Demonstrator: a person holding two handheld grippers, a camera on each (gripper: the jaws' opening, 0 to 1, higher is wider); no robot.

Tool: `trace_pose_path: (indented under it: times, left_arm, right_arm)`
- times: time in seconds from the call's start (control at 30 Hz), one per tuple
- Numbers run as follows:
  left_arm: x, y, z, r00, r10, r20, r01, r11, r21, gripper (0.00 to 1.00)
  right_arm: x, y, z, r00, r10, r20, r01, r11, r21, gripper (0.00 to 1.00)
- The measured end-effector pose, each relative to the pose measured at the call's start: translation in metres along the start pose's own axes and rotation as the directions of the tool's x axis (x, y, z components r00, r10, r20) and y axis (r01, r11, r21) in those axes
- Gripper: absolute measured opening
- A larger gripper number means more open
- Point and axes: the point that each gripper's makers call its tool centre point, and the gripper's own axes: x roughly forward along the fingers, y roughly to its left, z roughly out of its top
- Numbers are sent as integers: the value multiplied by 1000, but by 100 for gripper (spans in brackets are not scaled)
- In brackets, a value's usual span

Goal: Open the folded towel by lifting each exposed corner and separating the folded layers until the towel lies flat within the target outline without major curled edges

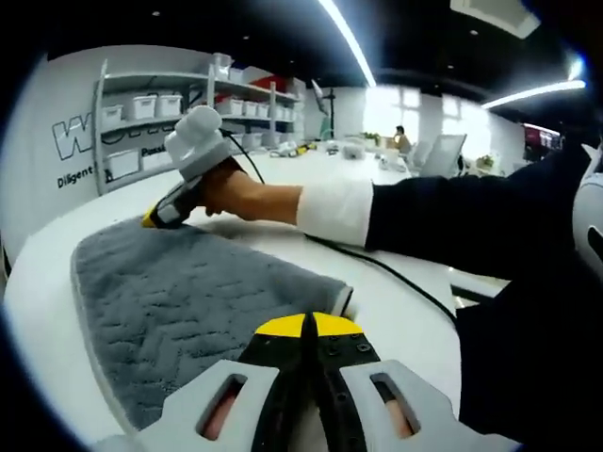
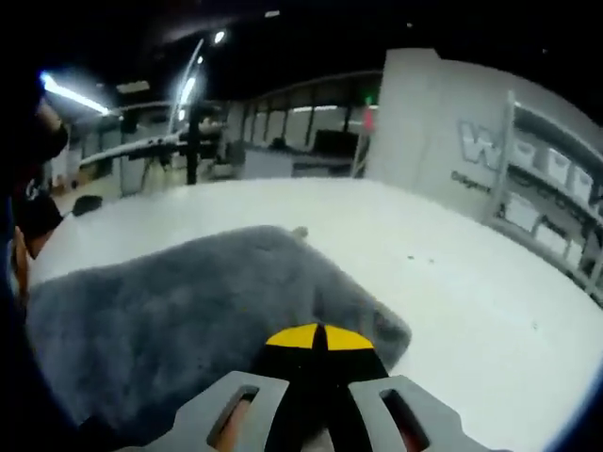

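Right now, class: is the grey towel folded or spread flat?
Mostly spread: the towel lies across the white table, though its near corner looks doubled over.

We count one grey textured cloth towel (image 1: 179, 311) on one white tabletop (image 1: 396, 311), two yellow-tipped black tongs (image 1: 309, 330), and one black cable (image 1: 386, 271).

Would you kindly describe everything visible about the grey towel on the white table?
The grey plush towel has a chevron-textured pile and a stitched hem. It lies spread on the white table. The left gripper is shut at its near edge; the right gripper, held in a hand, meets its far corner.
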Motion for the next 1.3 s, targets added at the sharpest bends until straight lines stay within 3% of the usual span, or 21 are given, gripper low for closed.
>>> trace_pose_path:
  times: [0.07,0.23,0.37,0.43,0.5,0.53,0.77,0.83,0.9,1.03,1.3]
  left_arm:
    - [-6,4,11,999,10,52,-8,999,-44,1]
    - [-23,20,22,994,40,99,-27,990,-138,1]
    - [-39,24,35,987,-6,159,45,969,-243,0]
    - [-48,32,36,987,36,159,-2,978,-209,0]
    - [-56,43,36,985,88,146,-62,983,-175,0]
    - [-60,44,37,985,90,146,-64,982,-177,0]
    - [-85,71,36,975,128,183,-87,972,-218,1]
    - [-88,78,30,974,142,176,-106,974,-201,1]
    - [-94,90,31,961,192,199,-164,975,-151,2]
    - [-97,98,22,966,195,169,-166,971,-174,18]
    - [-94,104,9,973,197,119,-172,967,-189,32]
  right_arm:
    - [0,0,0,1000,-6,3,6,1000,8,0]
    - [-4,-5,5,998,-50,26,50,999,6,0]
    - [-12,-8,19,995,-71,73,70,997,21,0]
    - [-19,-11,31,988,-87,126,87,996,5,0]
    - [-21,-2,38,987,-25,157,19,999,40,0]
    - [-22,2,39,986,0,168,-6,999,34,0]
    - [-19,24,49,973,76,219,-35,982,-185,0]
    - [-19,31,53,970,81,230,-31,976,-215,0]
    - [-21,41,60,962,109,250,-46,969,-244,0]
    - [-23,54,69,948,166,273,-103,967,-232,0]
    - [-20,66,70,945,198,259,-134,960,-246,0]
